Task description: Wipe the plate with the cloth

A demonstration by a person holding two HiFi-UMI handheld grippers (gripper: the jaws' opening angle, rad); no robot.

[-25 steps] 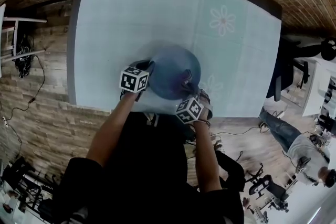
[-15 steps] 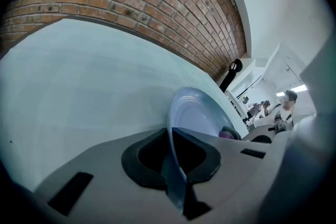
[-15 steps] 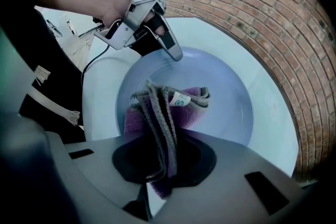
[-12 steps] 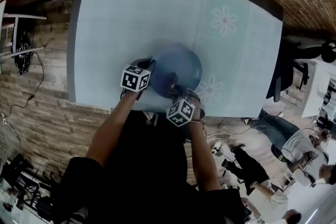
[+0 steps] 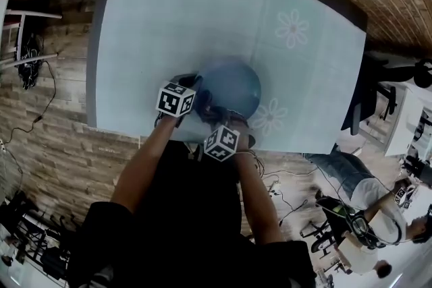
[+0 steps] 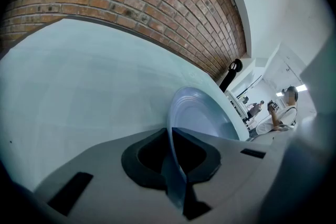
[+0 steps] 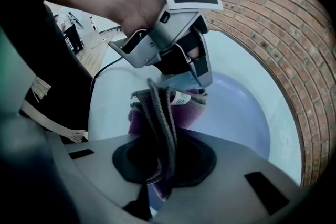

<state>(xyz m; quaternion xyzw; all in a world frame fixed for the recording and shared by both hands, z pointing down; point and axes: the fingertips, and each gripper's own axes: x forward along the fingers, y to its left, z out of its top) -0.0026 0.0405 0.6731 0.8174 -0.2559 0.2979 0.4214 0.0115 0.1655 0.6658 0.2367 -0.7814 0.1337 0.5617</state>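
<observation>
Holds the blue plate [image 5: 237,85] on the surface [image 5: 169,23], rim clamped in the left hand-held gripper [image 6: 176,165]; sweeps the cloth [image 7: 157,110], pinched in the right hand-held gripper [image 7: 160,160], leftward along the near side since a second ago; suggests wiping mid-stroke

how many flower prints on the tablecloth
2: one flower print far right on the tablecloth, a second flower print just right of the plate. The plate or arms may hide more.
</observation>
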